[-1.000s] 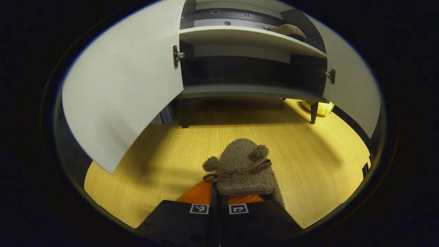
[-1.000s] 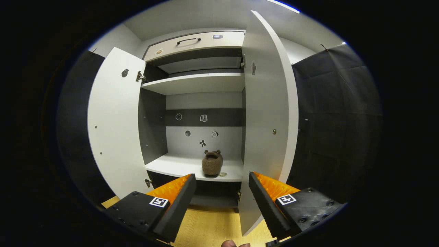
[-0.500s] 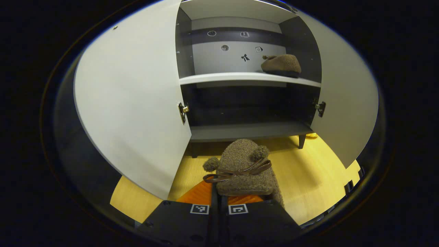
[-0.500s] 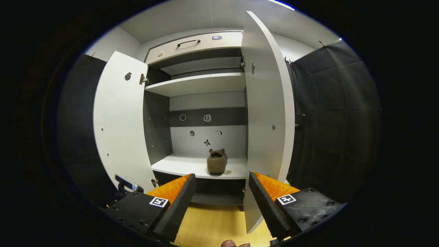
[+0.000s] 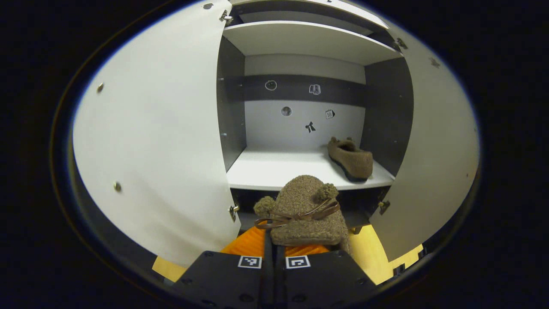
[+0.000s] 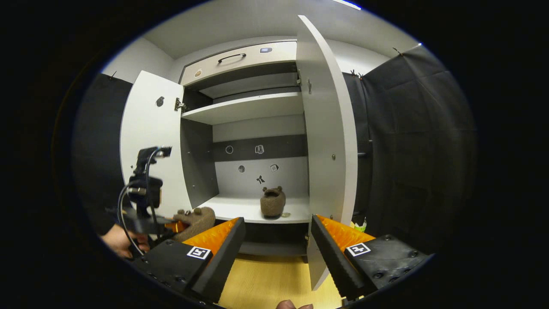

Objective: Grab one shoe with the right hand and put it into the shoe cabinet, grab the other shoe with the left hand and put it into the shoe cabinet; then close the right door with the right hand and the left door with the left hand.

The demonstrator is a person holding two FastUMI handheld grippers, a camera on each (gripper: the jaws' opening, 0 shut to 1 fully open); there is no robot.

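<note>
Honestly, the shoe [image 5: 306, 210] looked like an easy carry: fuzzy, soft, surely light, so I judged a pinch at the heel rim was plenty, though the floppy toe could droop. My left gripper [image 5: 274, 251] was clamped on that heel edge, both fingers pressed together on it, toe pointing forward at the shelf [image 5: 274, 171] between the two open doors. The other shoe [image 5: 349, 156] sat on that shelf, toward its right side. My right gripper [image 6: 278, 240] hung back, level, fingers apart and empty, aimed at the cabinet [image 6: 240, 109] just beside the right door [image 6: 328, 141].
</note>
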